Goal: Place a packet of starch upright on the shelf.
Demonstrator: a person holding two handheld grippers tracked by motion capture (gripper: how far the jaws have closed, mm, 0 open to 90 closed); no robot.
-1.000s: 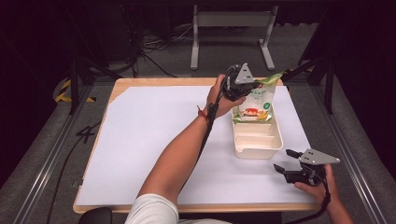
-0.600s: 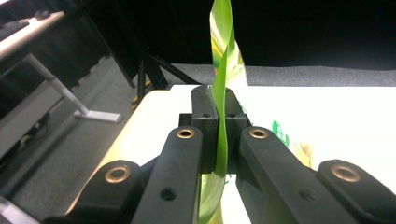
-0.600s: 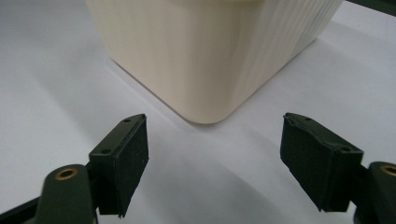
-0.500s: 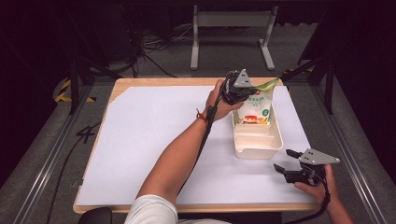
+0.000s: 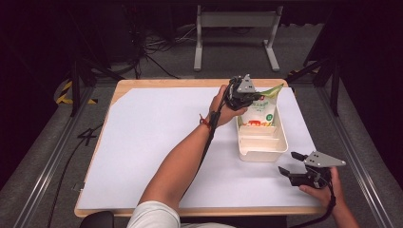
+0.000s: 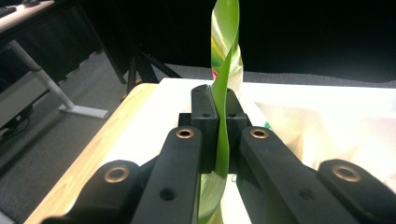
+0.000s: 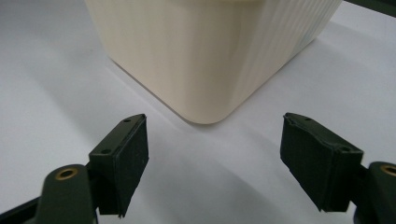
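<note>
A white snack bag with a green top stands upright in the far end of a cream plastic bin on the right of the table. My left gripper is shut on the bag's green top edge. In the left gripper view that edge runs pinched between the two black pads of this gripper. My right gripper rests low by the bin's near right corner, open and holding nothing. In the right gripper view its jaws stand wide apart, facing the bin's rounded corner.
A white sheet covers the wooden table, with broad free room to the left of the bin. The near half of the bin holds nothing I can see. A grey metal stand and cables sit on the floor beyond the far edge.
My left gripper has sunk a little with the bag, which now sits lower in the bin. The right gripper has kept still.
</note>
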